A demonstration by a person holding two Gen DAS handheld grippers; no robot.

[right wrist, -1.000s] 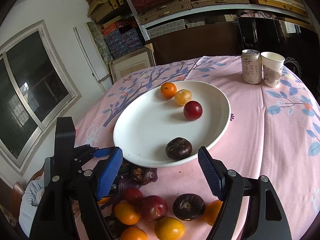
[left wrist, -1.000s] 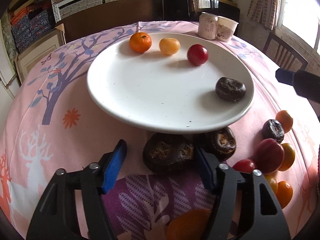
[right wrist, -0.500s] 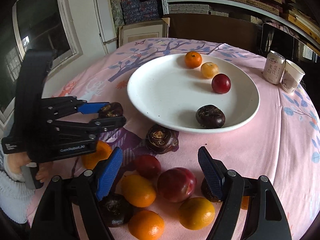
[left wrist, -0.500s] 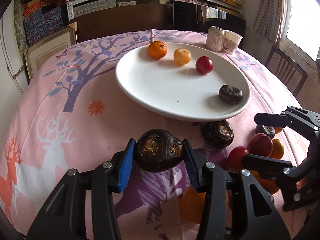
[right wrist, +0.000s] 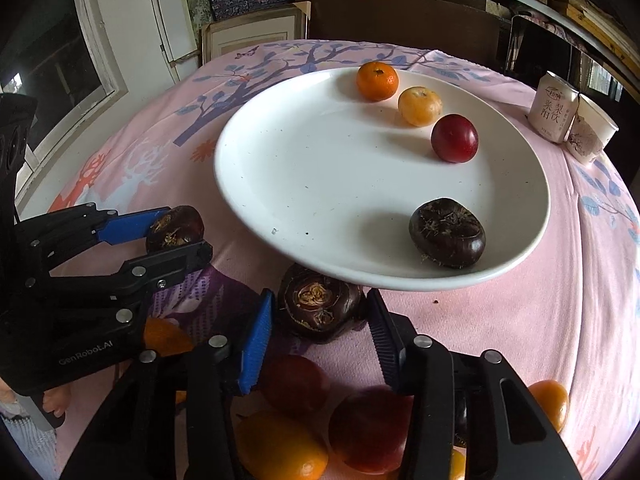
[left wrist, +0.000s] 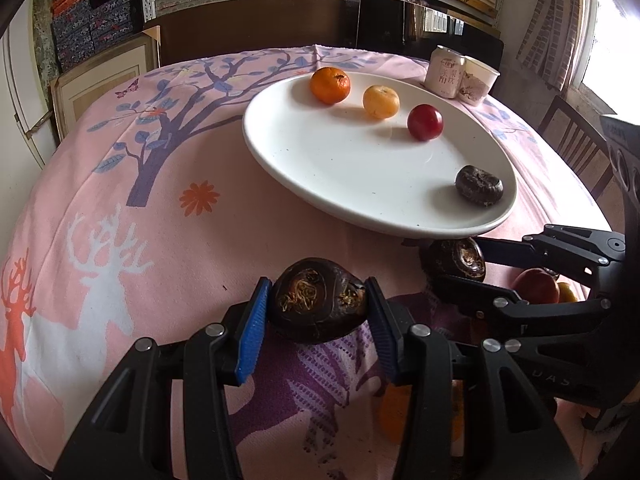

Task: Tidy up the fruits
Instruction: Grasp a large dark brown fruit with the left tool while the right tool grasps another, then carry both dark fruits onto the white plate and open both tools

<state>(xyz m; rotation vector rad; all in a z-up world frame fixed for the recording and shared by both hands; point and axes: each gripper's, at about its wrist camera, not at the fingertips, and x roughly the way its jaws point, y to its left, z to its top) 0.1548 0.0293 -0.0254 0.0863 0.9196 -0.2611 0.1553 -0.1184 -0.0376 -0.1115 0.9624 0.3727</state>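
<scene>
My left gripper (left wrist: 318,312) is shut on a dark brown water chestnut (left wrist: 318,304) and holds it above the pink cloth; it also shows in the right wrist view (right wrist: 174,230). My right gripper (right wrist: 320,316) is open, its jaws on either side of a second dark chestnut (right wrist: 318,306) that lies on the cloth at the plate's near edge, also in the left wrist view (left wrist: 456,258). The white plate (right wrist: 312,184) holds an orange mandarin (right wrist: 377,81), a yellow mandarin (right wrist: 420,106), a red plum (right wrist: 454,139) and a dark chestnut (right wrist: 447,232).
Several loose plums and mandarins (right wrist: 372,436) lie on the cloth under my right gripper. A drink can (right wrist: 552,108) and a paper cup (right wrist: 590,128) stand at the far right of the table. A chair (left wrist: 572,148) stands beyond the table edge.
My left gripper closed on the dark chestnut and lifted it back from the plate. My right gripper moved forward and down until its open jaws bracket the second chestnut.
</scene>
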